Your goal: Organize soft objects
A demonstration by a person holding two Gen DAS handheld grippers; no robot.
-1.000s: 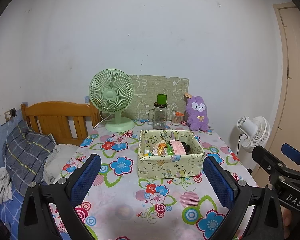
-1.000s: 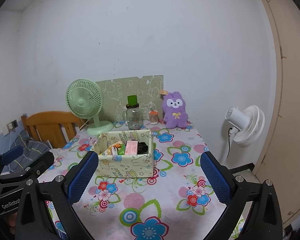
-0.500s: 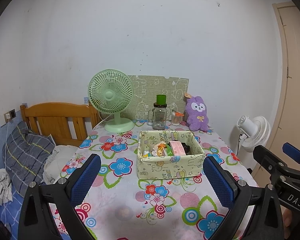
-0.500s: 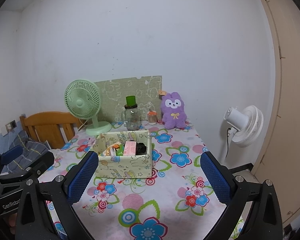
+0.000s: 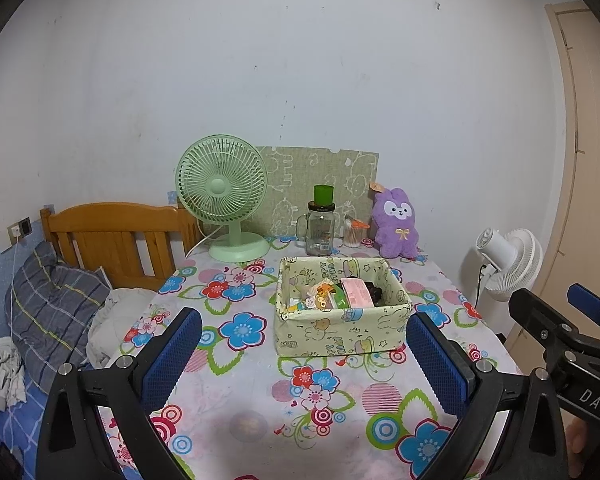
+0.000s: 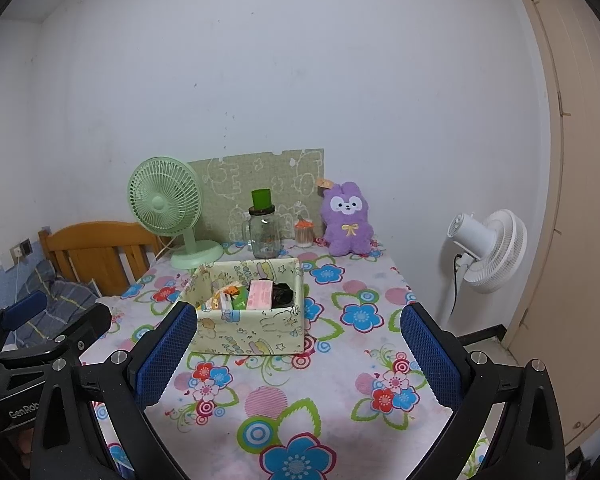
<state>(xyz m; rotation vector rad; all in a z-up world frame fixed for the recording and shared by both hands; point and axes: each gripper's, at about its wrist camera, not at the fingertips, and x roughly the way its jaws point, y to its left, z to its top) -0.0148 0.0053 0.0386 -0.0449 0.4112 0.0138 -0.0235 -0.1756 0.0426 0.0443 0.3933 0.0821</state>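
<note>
Left gripper point(image 5: 302, 354) jaws wide apart, empty, hovering over the near table point(image 5: 260, 420). Fan point(image 5: 222, 196) back left, box point(image 5: 340, 304) mid-table, plush point(image 5: 396, 222) upright at the back by the wall. Right gripper point(image 6: 296, 354) also spread, empty. Plush looks light, squashy, non-slip: pinch the torso, not the ears.
</note>
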